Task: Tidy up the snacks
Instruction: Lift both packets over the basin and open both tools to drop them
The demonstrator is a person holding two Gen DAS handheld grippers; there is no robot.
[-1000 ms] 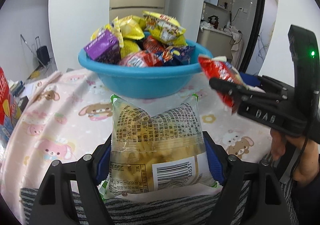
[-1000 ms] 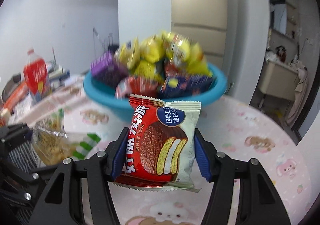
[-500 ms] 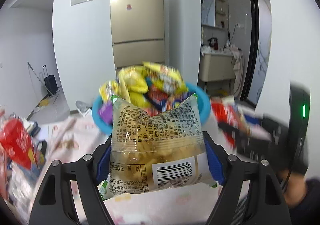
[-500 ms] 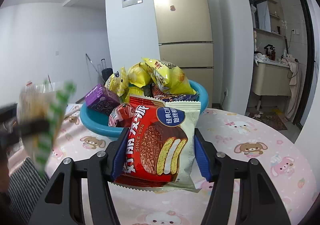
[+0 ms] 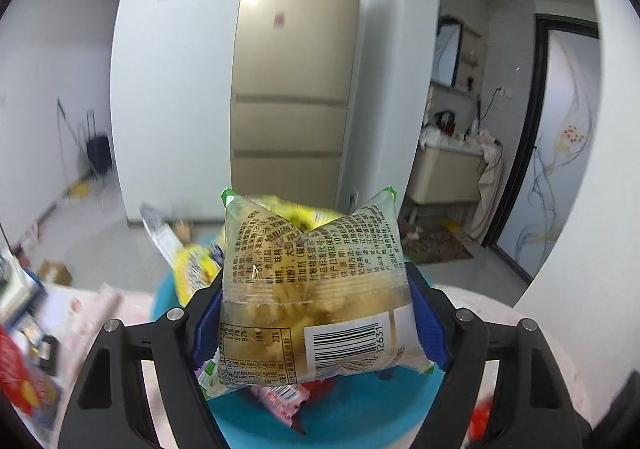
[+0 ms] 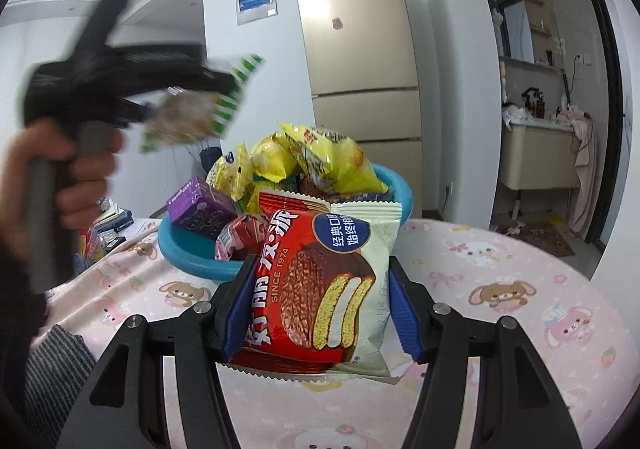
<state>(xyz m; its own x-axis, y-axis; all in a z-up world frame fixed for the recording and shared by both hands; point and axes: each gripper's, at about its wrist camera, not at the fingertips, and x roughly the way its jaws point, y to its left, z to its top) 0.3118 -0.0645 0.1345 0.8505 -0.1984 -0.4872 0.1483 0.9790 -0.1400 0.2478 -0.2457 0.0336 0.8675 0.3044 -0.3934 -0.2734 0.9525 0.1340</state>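
Note:
My left gripper [image 5: 316, 313] is shut on a clear bag of pale snack pieces [image 5: 308, 249] with green corners and a barcode. It holds the bag in the air above the blue basin [image 5: 360, 417], which is heaped with snack packets. In the right wrist view that same left gripper [image 6: 224, 89] is blurred at upper left, held by a hand [image 6: 80, 177]. My right gripper [image 6: 322, 309] is shut on a red chocolate pie packet [image 6: 320, 281], just in front of the blue basin [image 6: 188, 257] and above the table.
The table wears a pink cartoon cloth [image 6: 500, 289]. A purple box [image 6: 200, 207] and yellow packets [image 6: 320, 157] pile high in the basin. Books [image 6: 116, 217] and red packaging [image 5: 20, 377] crowd the table's left side. A gold fridge [image 6: 360, 69] stands behind.
The left gripper rose and swung forward with its bag, from in front of the basin to above it. The right gripper stayed almost in place with the chocolate pie packet.

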